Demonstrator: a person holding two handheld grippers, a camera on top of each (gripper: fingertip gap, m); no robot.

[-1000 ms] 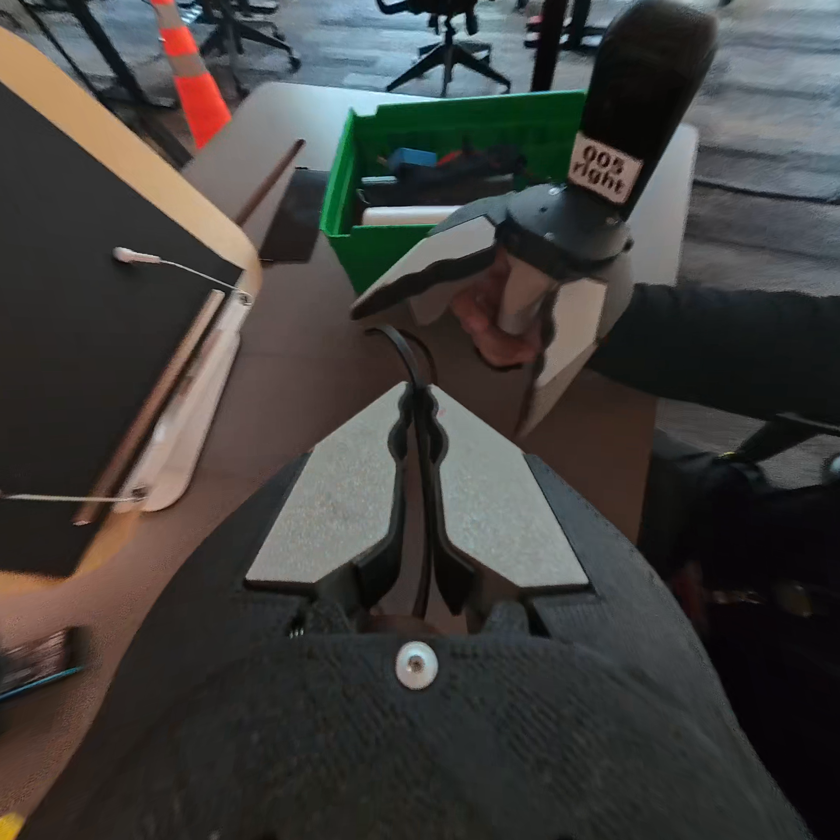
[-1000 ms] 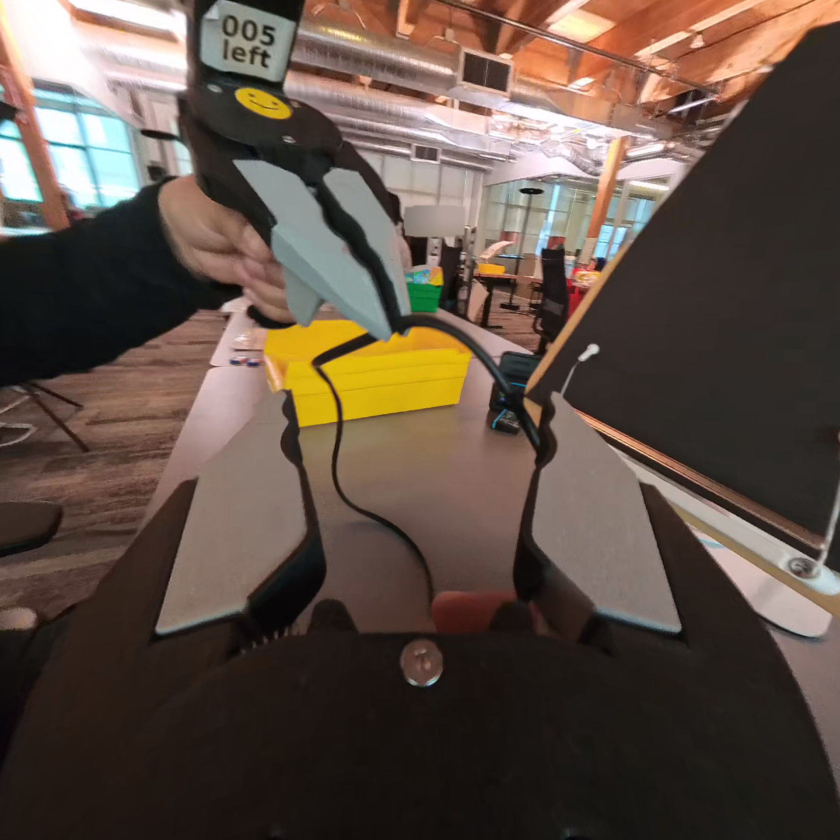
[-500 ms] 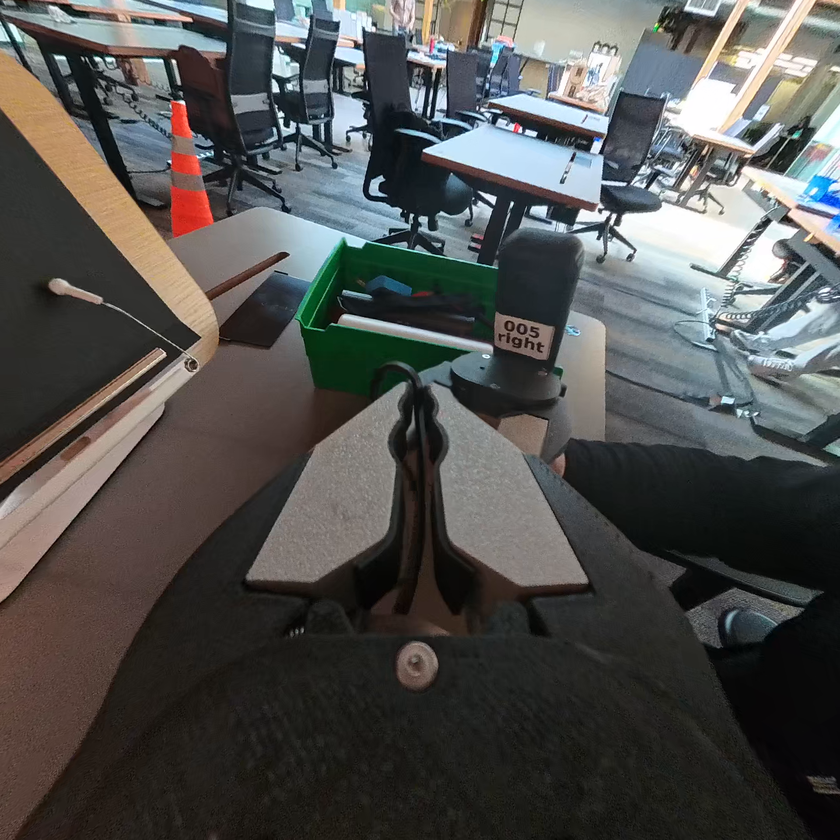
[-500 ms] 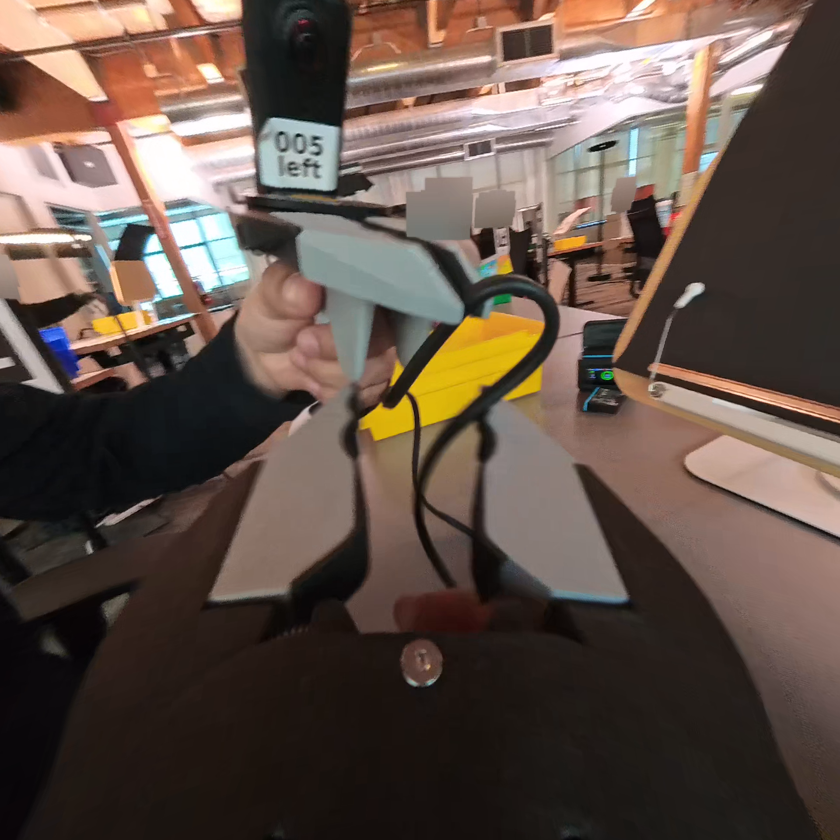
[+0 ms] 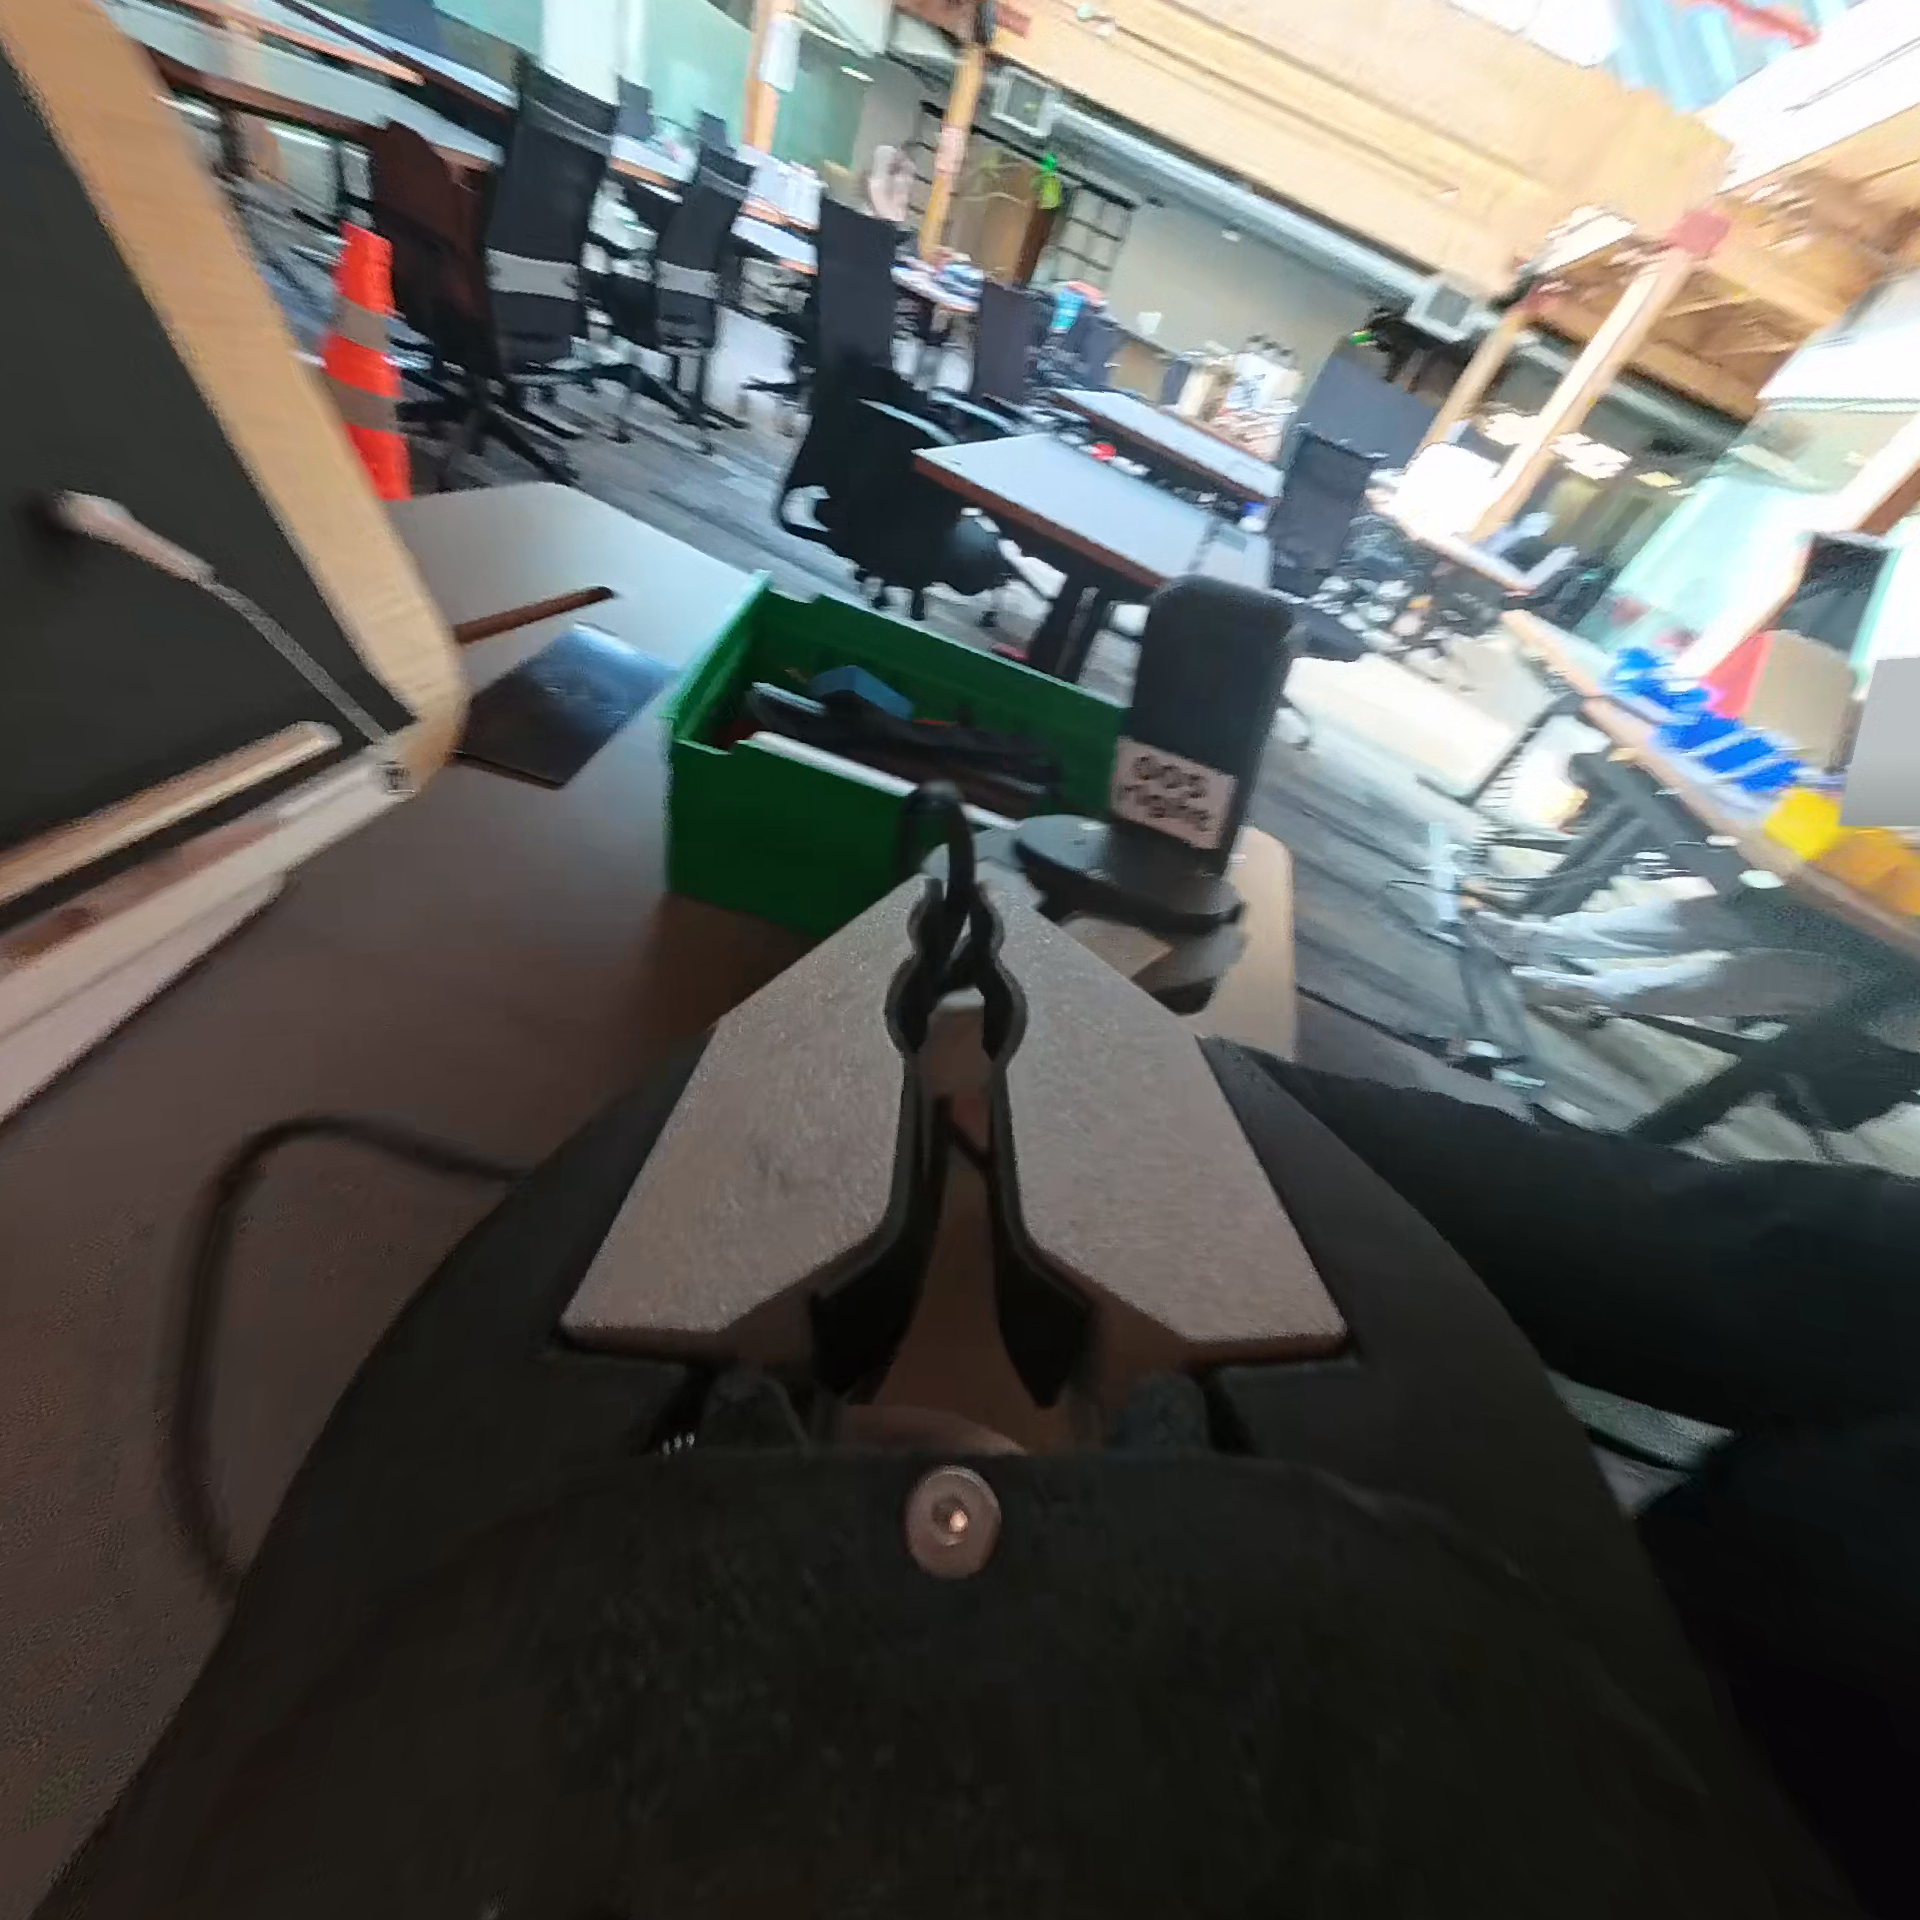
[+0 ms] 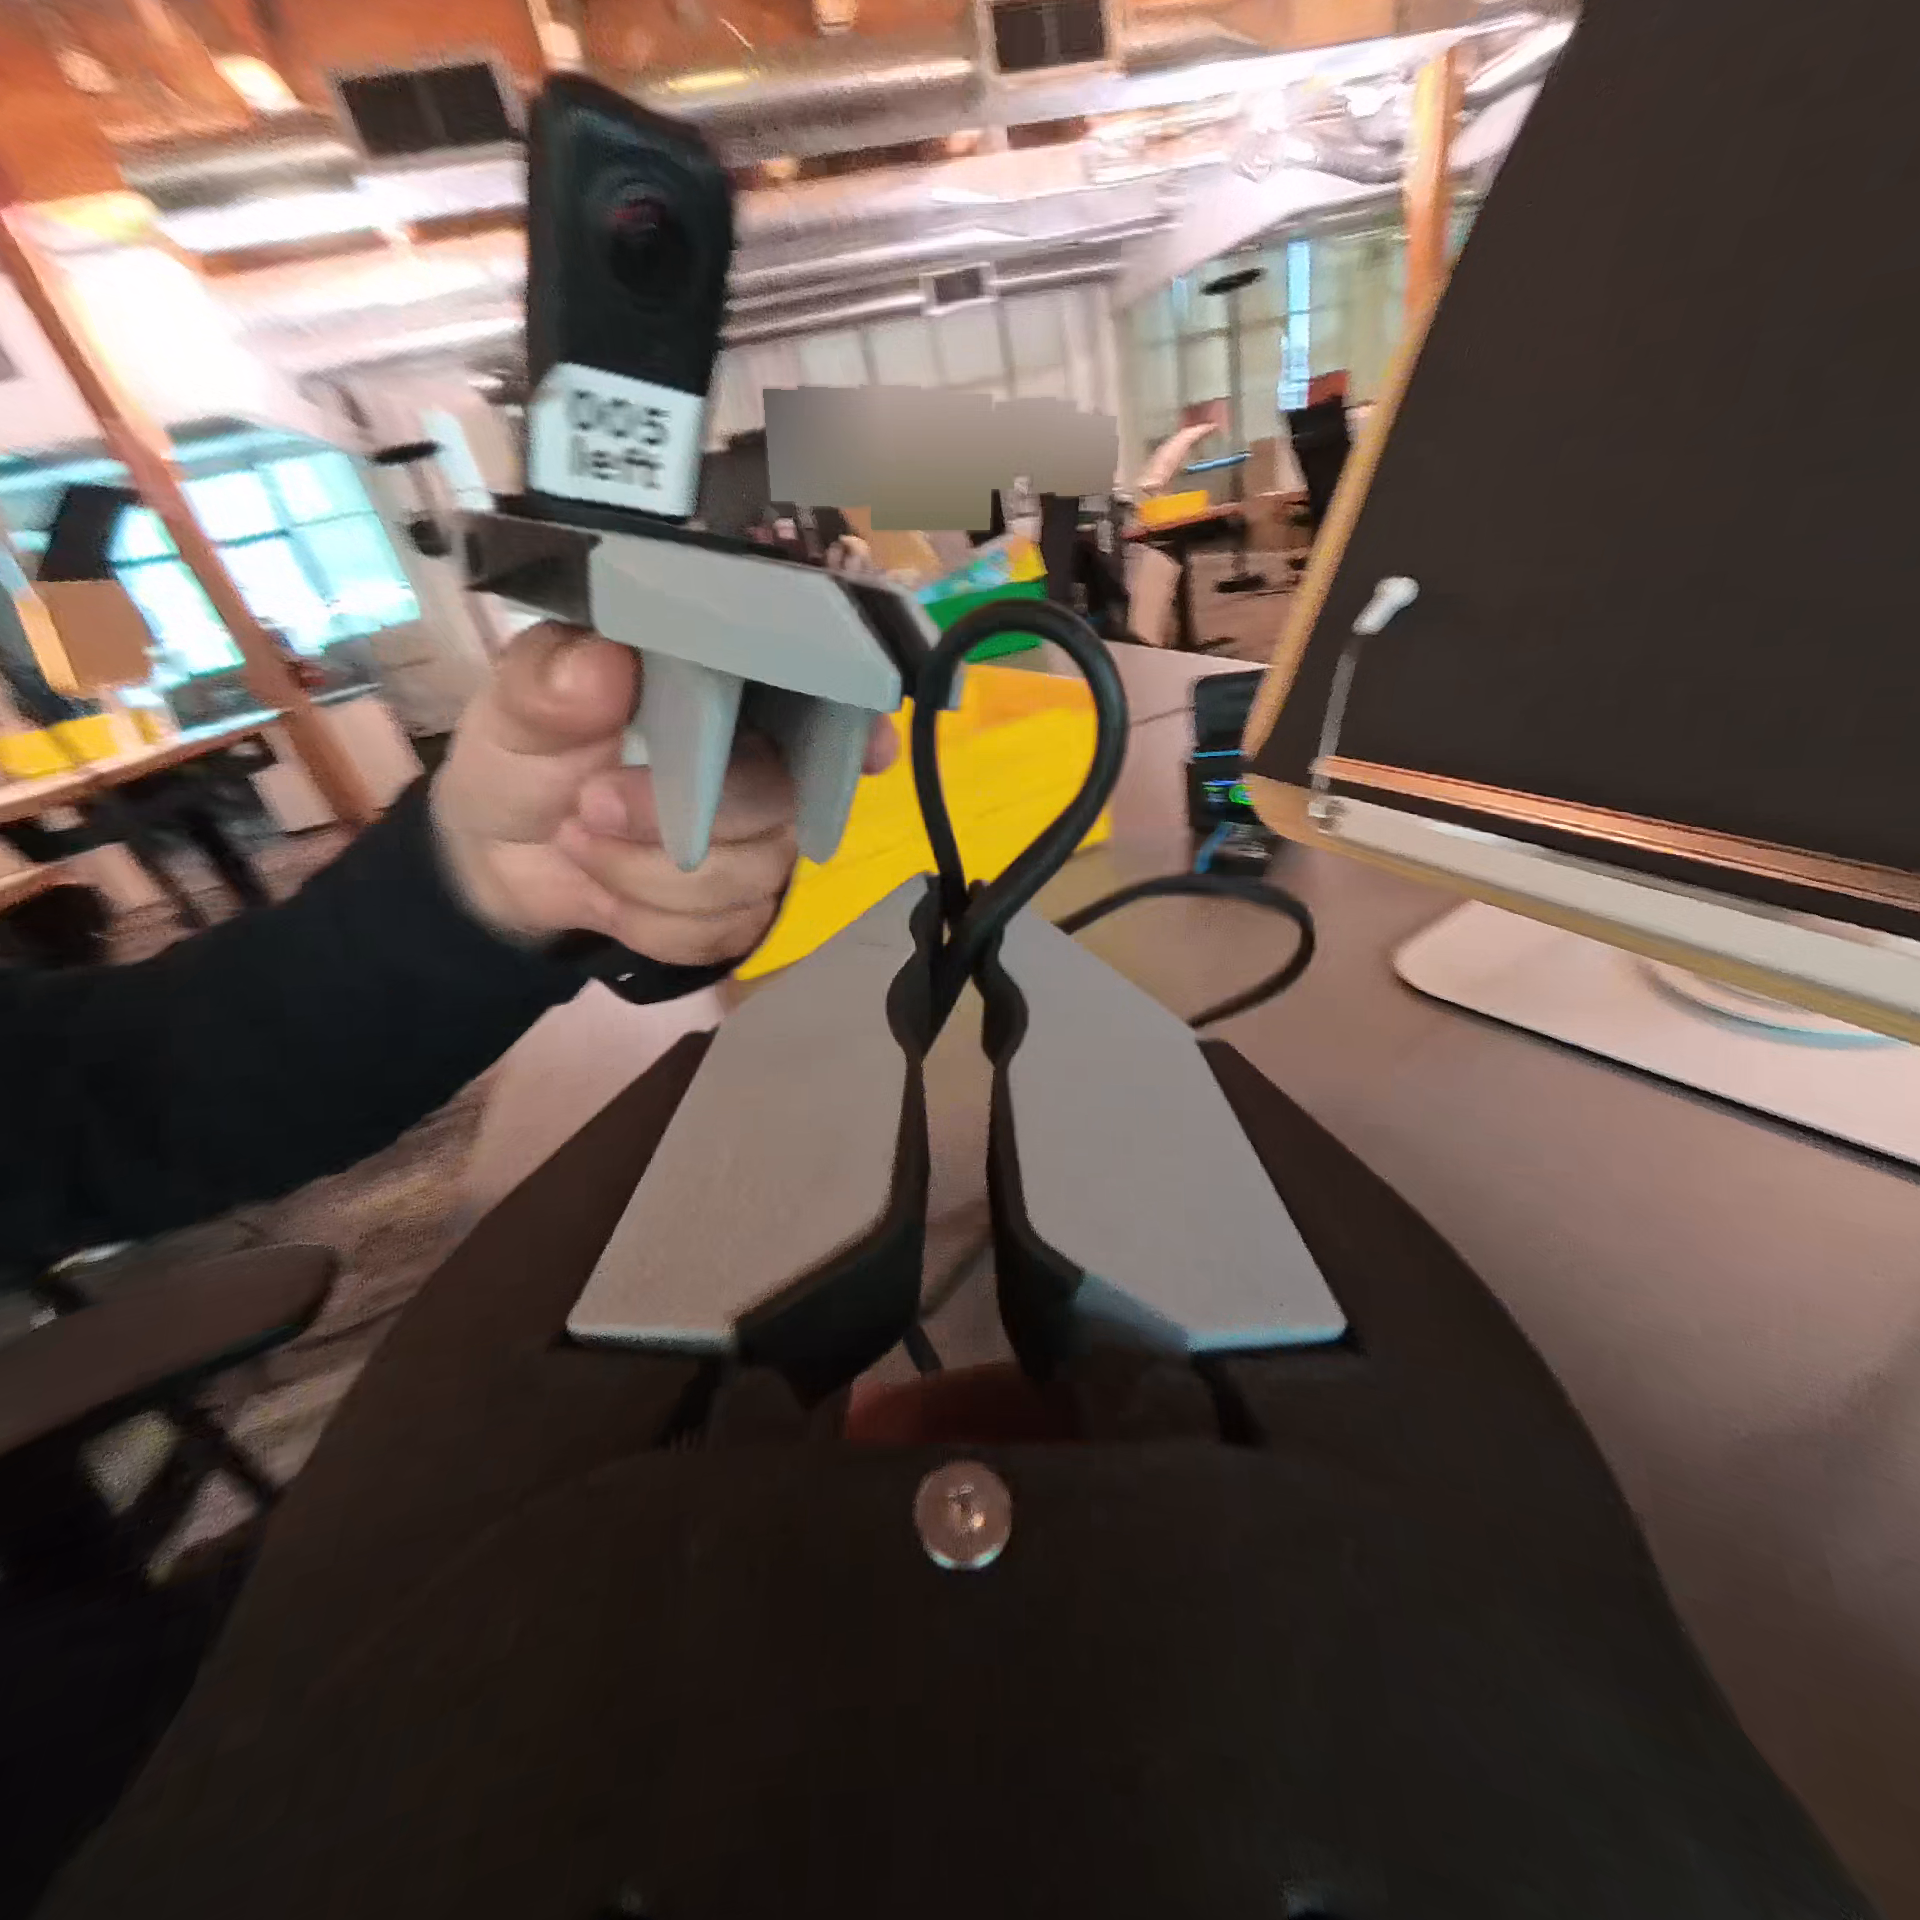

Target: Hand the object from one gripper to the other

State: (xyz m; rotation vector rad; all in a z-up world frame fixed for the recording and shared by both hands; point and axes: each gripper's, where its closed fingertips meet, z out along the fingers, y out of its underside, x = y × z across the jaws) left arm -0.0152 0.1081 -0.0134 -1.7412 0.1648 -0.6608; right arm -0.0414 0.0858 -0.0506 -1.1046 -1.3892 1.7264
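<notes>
Cable (image 6: 1023, 769) loops between my grippers: left gripper (image 5: 954, 940) and right gripper (image 6: 954, 940) both clamp it.

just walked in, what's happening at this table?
A person is passing a black cable between two handheld grippers. Both are shut on it right now: the left gripper pinches one stretch, the right gripper another, with a loop arching between them. The rest of the cable trails over the brown table. The left hasn't released yet.

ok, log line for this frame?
phase: handover | left gripper: shut on black cable | right gripper: shut on black cable | release: pending
</notes>
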